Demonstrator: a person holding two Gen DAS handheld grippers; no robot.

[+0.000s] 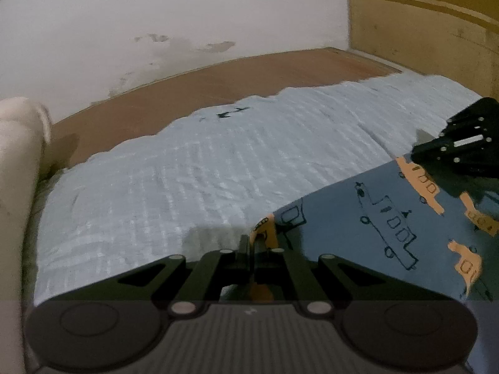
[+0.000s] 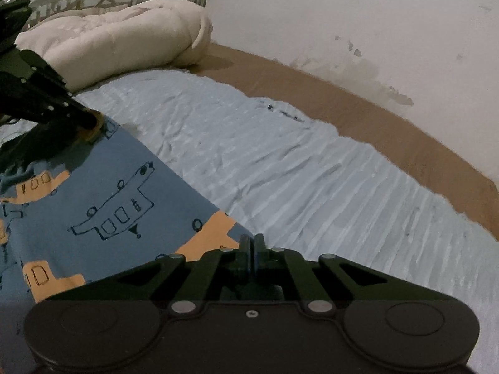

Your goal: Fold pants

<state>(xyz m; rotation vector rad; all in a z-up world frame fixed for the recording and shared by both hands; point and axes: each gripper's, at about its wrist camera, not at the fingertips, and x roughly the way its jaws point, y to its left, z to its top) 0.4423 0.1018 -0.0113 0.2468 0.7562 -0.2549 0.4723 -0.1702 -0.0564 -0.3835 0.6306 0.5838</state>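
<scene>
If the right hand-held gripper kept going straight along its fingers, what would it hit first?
Probably the pale blue quilted bedspread. The right hand-held gripper is shut on the edge of the printed pants and points down at the bed, with only bedspread ahead, though depth is unclear.

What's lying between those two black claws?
A taut edge of the blue printed pants, pinched by the left gripper and the right gripper, shown best in the right wrist view.

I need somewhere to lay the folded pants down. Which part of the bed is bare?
The pale blue bedspread is bare between the pants' edge and the brown mattress strip along the wall. That strip is also free. It is crowded at the head end, where the cream pillow lies, and where the left tool and right tool pinch the pants.
</scene>
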